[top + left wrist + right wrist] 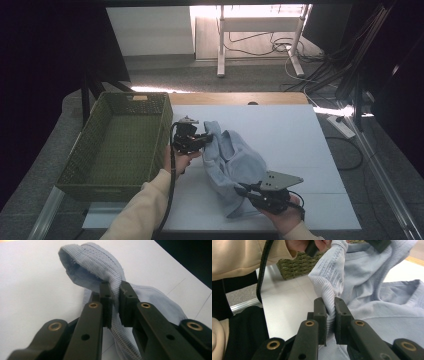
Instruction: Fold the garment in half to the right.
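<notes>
White table [300,135], both grippers pinching blue garment [232,160]

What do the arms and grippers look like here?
Cream long sleeves on both arms. Left gripper and right gripper are black, two flat jaws each, brass-ringed pivots on the linkages. A grey three-cornered plate tops the right one. A black cable trails from the left.

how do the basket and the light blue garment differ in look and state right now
The basket is stiff, woven and olive green; the garment is soft, crumpled and pale blue. The basket stands at the table's left edge with nothing gripping it; the garment lies mid-table, pinched by the left hand-held gripper at a ribbed edge and by the right hand-held gripper at another ribbed edge. Both rest on the white tabletop.
</notes>
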Demonstrator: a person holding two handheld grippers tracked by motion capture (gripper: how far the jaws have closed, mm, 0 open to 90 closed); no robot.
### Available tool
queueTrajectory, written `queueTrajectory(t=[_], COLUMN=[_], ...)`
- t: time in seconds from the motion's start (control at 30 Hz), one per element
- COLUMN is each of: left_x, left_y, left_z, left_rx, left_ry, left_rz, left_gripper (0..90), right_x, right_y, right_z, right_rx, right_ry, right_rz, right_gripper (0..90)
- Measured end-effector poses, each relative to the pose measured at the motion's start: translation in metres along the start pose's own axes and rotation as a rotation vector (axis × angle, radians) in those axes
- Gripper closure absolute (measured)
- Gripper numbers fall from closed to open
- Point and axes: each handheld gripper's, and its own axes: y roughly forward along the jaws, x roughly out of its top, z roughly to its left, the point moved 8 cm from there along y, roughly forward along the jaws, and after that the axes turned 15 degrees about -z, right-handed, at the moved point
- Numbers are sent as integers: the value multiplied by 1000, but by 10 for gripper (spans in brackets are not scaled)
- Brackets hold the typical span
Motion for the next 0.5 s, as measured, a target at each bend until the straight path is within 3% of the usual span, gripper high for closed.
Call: queueTrajectory(t=[0.5], left_x=[2], left_y=[9], left_z=[-9], left_rx=[-10], left_ry=[17], left_rz=[13], left_gripper=[815], right_x=[-2], right_y=[-23], right_z=[-15], right_rx=[-60], right_ry=[24], right_rz=[-9], right_gripper=[823])
